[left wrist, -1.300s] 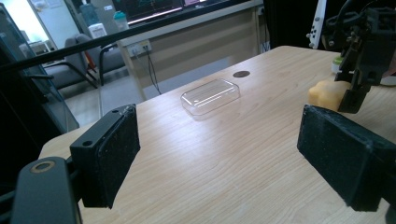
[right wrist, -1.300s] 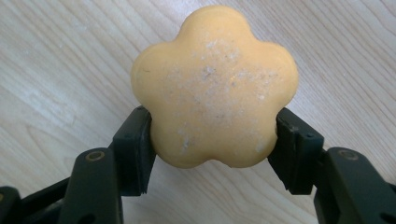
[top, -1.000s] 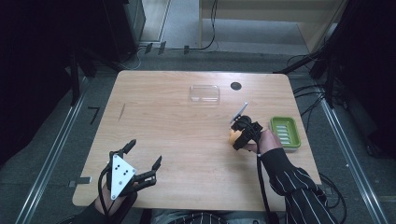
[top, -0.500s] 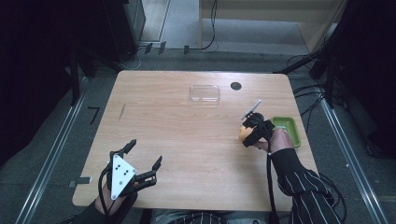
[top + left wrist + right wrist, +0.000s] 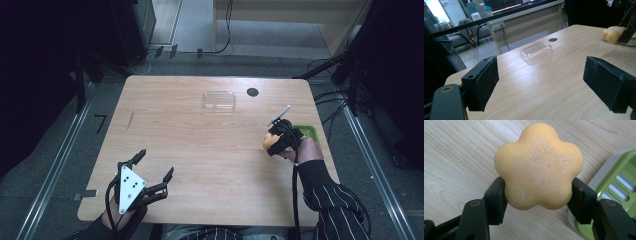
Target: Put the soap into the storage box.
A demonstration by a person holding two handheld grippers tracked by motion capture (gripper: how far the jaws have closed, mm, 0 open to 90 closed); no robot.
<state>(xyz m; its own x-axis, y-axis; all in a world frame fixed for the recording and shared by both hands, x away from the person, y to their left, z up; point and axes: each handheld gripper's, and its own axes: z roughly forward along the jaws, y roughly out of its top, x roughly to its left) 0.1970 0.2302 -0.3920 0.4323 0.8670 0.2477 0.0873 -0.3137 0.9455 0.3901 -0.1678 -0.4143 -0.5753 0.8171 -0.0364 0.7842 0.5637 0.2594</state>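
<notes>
A yellow-orange flower-shaped soap [image 5: 538, 166] is pinched between the jaws of my right gripper [image 5: 538, 202], held just above the wood at the table's right side. From above, the soap [image 5: 270, 140] shows at the tip of the right gripper [image 5: 280, 140], beside a green soap dish [image 5: 309, 132] near the right edge. The dish [image 5: 614, 187] lies just right of the soap. My left gripper [image 5: 152, 172] rests at the table's front left with its jaws wide apart and nothing between them [image 5: 541, 85]. A clear plastic lid [image 5: 219, 100] lies at the back centre.
The clear lid [image 5: 536, 51] sits ahead of the left gripper, with a round black hole [image 5: 252, 92] in the tabletop to its right. The wooden table [image 5: 200, 150] is ringed by metal rails, cables and dark floor. A striped sleeve [image 5: 332, 200] enters at the bottom right.
My right gripper has carried the soap rightward and a little nearer, ending beside the green dish. The left gripper has stayed where it was.
</notes>
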